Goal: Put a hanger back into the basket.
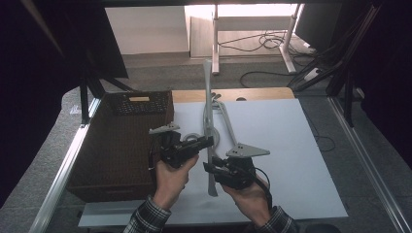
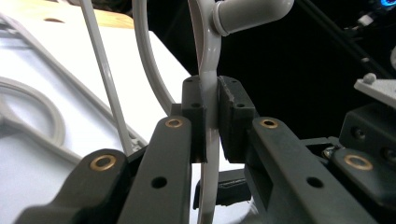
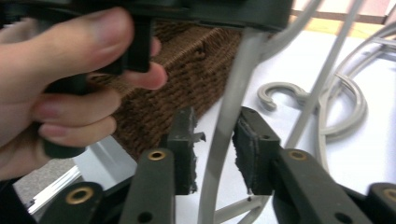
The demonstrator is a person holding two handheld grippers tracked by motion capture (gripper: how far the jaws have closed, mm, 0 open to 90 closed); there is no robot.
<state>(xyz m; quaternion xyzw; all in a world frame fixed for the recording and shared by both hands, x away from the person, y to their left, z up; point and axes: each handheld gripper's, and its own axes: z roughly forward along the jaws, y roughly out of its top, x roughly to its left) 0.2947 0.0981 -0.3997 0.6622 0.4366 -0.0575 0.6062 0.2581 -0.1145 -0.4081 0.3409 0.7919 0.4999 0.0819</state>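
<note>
Clamping the grey hanger (image 1: 210, 104) at mid-arm, my left gripper (image 2: 211, 121) is holding it upright at 12 o'clock from both hands. My right gripper (image 3: 215, 149) is straddling it lower down, jaws apart, not yet pinching; I am judging a square squeeze best before lifting toward the wicker basket (image 1: 121, 145) at 9 o'clock.

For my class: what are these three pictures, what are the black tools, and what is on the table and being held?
A person holds a hand-operated gripper in each hand. The high view looks down on the table; the other two pictures come from cameras riding on each gripper. On the table sit a brown wicker basket and grey plastic hangers. One hanger is lifted. The left gripper is shut on it. The right gripper has its jaws open around the same hanger's arm, not yet pinching. The left hand shows in the right gripper view.
</note>
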